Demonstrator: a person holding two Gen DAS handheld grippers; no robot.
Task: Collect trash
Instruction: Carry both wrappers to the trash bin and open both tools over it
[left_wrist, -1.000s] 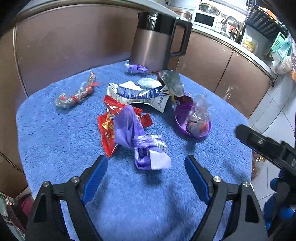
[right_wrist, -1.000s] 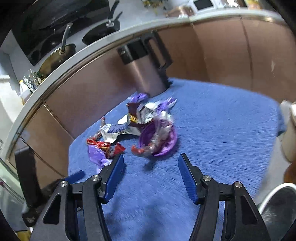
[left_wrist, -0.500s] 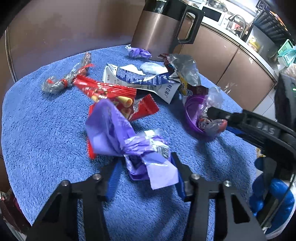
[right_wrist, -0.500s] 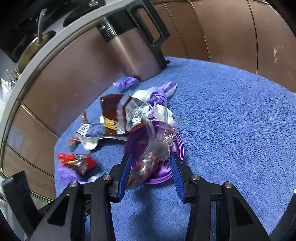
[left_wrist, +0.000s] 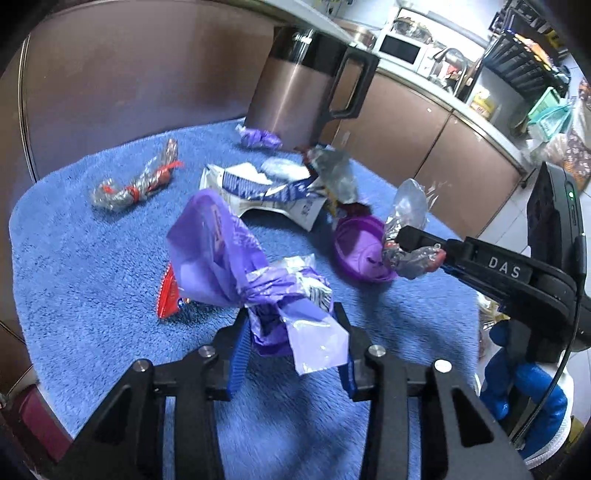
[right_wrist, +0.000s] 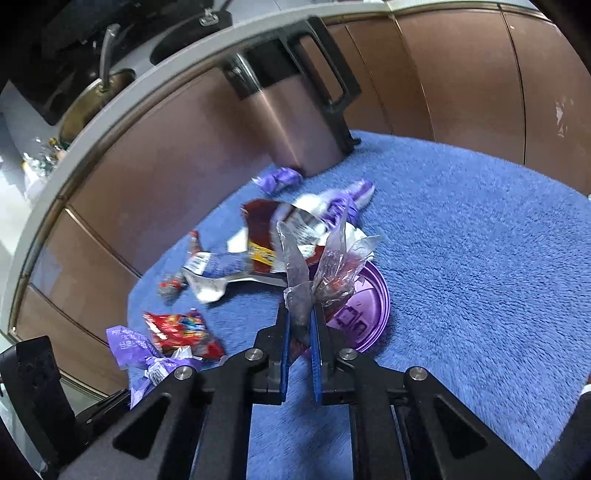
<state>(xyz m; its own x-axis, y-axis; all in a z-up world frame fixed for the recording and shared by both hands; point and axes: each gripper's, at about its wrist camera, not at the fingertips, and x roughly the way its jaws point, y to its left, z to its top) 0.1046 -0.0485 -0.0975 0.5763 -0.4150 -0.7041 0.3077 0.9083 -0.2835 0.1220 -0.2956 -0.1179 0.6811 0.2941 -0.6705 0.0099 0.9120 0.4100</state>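
Note:
My left gripper (left_wrist: 291, 325) is shut on a crumpled purple wrapper (left_wrist: 236, 258) and holds it above the blue towel (left_wrist: 74, 266); it also shows in the right wrist view (right_wrist: 147, 354). My right gripper (right_wrist: 300, 325) is shut on a clear plastic wrapper with red bits (right_wrist: 325, 269), lifted over the purple bowl (right_wrist: 365, 314). In the left wrist view that wrapper (left_wrist: 410, 236) hangs from the right gripper above the bowl (left_wrist: 354, 247). A red snack wrapper (left_wrist: 170, 295) lies under the purple one.
More trash lies on the towel: a clear-and-red twisted wrapper (left_wrist: 136, 184), a white-and-blue packet (left_wrist: 266, 192), a small purple wrapper (left_wrist: 258, 138), a brown foil wrapper (right_wrist: 262, 236). A tall copper-coloured jug (left_wrist: 299, 88) stands at the back. Brown cabinets surround the table.
Both grippers closed from open: the left on the purple wrapper, the right on the clear wrapper. Both wrappers are lifted off their resting places.

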